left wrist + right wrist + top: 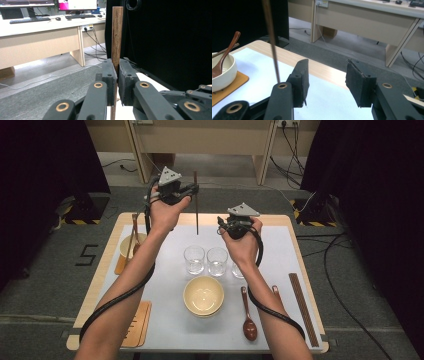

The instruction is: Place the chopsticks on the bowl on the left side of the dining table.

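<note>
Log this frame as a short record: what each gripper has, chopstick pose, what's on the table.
left gripper: shut on chopstick
chopstick pose: upright, tip above the mat, clear of it
right gripper: jaws apart, nothing between them
glasses: in a row mid-table, upright
front bowl: nearest the person, no spoon in it
left bowl: on a coaster, spoon inside
loose spoon: flat, right of the front bowl
chopstick pair: flat at the table's right edge

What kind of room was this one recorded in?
Most likely an office or lab used for recording: long desks carry monitors and a keyboard, black curtains flank the small table, and cables trail over grey carpet.
</note>
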Demonstrator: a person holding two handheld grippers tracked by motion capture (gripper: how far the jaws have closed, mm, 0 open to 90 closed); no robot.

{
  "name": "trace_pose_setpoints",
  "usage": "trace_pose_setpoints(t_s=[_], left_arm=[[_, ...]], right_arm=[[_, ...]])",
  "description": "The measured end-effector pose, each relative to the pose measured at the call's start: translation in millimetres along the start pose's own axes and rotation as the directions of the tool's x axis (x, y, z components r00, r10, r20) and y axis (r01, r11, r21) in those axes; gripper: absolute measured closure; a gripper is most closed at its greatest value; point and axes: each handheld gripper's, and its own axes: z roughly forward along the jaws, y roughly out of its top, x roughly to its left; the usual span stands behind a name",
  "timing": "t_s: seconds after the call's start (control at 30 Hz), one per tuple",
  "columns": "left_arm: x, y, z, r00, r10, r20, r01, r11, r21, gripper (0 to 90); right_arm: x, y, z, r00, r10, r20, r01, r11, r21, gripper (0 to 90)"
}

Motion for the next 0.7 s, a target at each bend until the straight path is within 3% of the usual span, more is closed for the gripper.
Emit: trace_pose_setpoints(t_s=[0.7], left_arm=[[18.3, -4.9, -31.3, 0.9978, 0.016, -0.063, -0.017, 0.9998, -0.012, 83.6]], right_arm=[[-30.2, -24.0, -16.6, 0.9987, 0.049, 0.015, -0.050, 0.996, 0.076, 54.2]])
